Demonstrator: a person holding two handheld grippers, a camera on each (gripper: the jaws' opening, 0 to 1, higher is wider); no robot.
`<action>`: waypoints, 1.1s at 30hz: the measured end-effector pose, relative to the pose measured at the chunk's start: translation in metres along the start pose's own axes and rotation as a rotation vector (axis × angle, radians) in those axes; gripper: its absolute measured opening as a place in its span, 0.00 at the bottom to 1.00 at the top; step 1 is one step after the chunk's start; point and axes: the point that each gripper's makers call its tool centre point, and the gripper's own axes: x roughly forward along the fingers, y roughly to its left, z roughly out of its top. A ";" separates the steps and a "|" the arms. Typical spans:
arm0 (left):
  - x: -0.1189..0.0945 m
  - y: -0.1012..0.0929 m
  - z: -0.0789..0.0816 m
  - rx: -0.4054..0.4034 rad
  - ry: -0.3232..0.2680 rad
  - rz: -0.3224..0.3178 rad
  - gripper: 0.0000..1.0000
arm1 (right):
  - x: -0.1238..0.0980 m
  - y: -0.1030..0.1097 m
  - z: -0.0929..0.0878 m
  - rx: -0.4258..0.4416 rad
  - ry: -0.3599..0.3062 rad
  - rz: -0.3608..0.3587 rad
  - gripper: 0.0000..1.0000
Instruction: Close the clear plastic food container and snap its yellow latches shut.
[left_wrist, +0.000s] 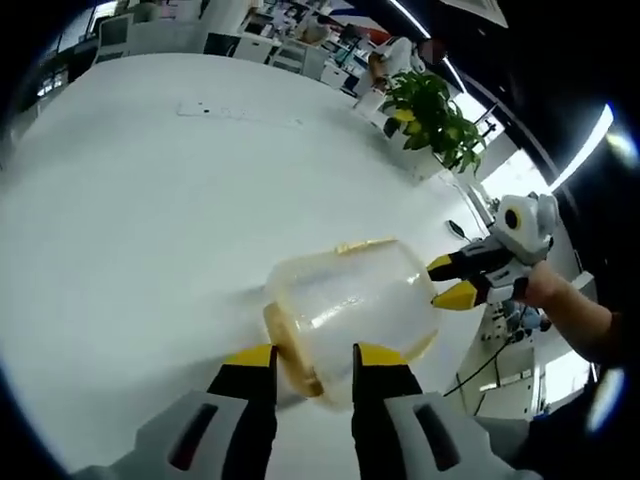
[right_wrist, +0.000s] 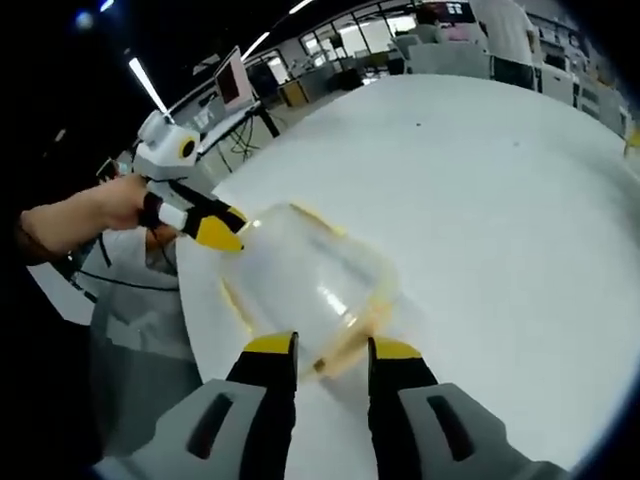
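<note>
Near the worktop (left_wrist: 120, 230) edge sits the container (left_wrist: 350, 310), flanked by both hand-held grippers, left (left_wrist: 314, 362) and right (right_wrist: 332, 352), jaws apart, gripping nothing. Risk: uneven pressing could skid it off or leave latches unseated.

White table (left_wrist: 150, 220), office desks beyond

A broad round white table (left_wrist: 150, 220) is spreading across both views. A clear plastic food container with yellow trim (left_wrist: 350, 305) is sitting on it, lower centre of each frame, near the table's edge.
</note>
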 end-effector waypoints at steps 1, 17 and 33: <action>0.000 0.000 0.000 0.001 -0.002 0.003 0.22 | 0.002 0.002 0.000 -0.017 -0.017 0.015 0.22; 0.004 -0.003 0.000 -0.043 0.030 0.002 0.21 | 0.003 0.000 -0.002 0.063 0.042 0.020 0.23; 0.002 -0.003 0.006 0.111 -0.070 0.026 0.25 | 0.001 0.000 0.002 0.052 0.015 -0.009 0.24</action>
